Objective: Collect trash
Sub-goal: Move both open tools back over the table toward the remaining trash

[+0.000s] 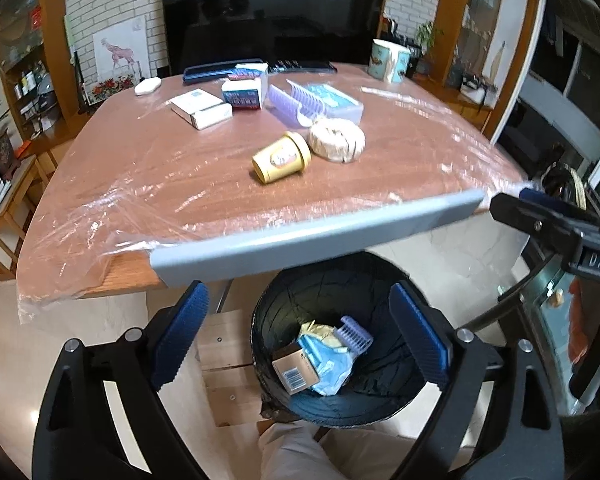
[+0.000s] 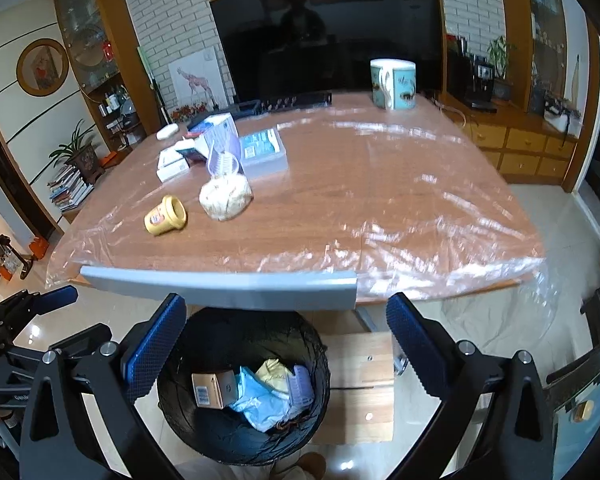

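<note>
The right gripper (image 2: pixel 286 334) fills the lower part of the frame with its blue-padded jaws spread wide and nothing between them, above a black-lined trash bin (image 2: pixel 204 432) at lower centre that holds a brown cardboard box (image 2: pixel 212 390), crumpled light blue plastic (image 2: pixel 256 402), a yellowish wrapper (image 2: pixel 274 374) and a lilac comb-like piece (image 2: pixel 302 386). Above it runs the plastic-covered wooden table (image 2: pixel 360 184), where a yellow cup (image 2: pixel 165 216) lies on its side at centre left, near a wrapped pale bundle (image 2: pixel 225 197). The left gripper (image 2: pixel 40 306) shows at the lower left edge.
</note>
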Tool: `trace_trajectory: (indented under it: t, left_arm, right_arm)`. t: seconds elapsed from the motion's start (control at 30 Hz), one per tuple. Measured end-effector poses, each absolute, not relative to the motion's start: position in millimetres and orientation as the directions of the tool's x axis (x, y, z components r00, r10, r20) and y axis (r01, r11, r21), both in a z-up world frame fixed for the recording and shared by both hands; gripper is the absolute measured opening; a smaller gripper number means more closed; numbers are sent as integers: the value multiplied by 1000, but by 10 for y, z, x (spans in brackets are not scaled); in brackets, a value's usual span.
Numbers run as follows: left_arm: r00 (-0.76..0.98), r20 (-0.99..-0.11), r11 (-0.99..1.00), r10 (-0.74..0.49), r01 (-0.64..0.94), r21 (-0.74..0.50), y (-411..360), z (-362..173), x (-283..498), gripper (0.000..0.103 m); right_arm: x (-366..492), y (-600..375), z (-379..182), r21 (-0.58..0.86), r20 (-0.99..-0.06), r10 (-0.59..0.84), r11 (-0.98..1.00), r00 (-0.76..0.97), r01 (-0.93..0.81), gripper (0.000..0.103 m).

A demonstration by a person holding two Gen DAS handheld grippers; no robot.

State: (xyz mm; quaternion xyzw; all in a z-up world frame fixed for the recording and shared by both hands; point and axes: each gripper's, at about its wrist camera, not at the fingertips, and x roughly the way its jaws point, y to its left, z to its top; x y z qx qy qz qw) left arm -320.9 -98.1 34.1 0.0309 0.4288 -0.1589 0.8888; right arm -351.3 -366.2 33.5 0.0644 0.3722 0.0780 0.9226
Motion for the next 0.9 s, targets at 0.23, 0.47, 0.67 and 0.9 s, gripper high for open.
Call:
trace_trajectory:
  t: [0.23,0.47,0.67,0.9]
  left_arm:
    - [603,-753,956,-263,270,-118,-933,443,-3138,93]
    - [619,-744,960,-249,257,-108,-948,501,-3065,93]
    - [630,-740,961,-238,265,-83,-912,533,-2936,93]
    - [622,-738,949,-262,304,-81,-803,535,-2671,93]
  right_arm:
    - [-3557,-3630,572,76,-598,125,992,792,-99,99]
    - [-3421,-3674,618,43,-618,94,995,781,-85,99]
    - [-3296,-3588,647,39,-625,104,994,774,-101,99]
    - [-3036,-3394,653,70,-641,128,992,757,-109,99]
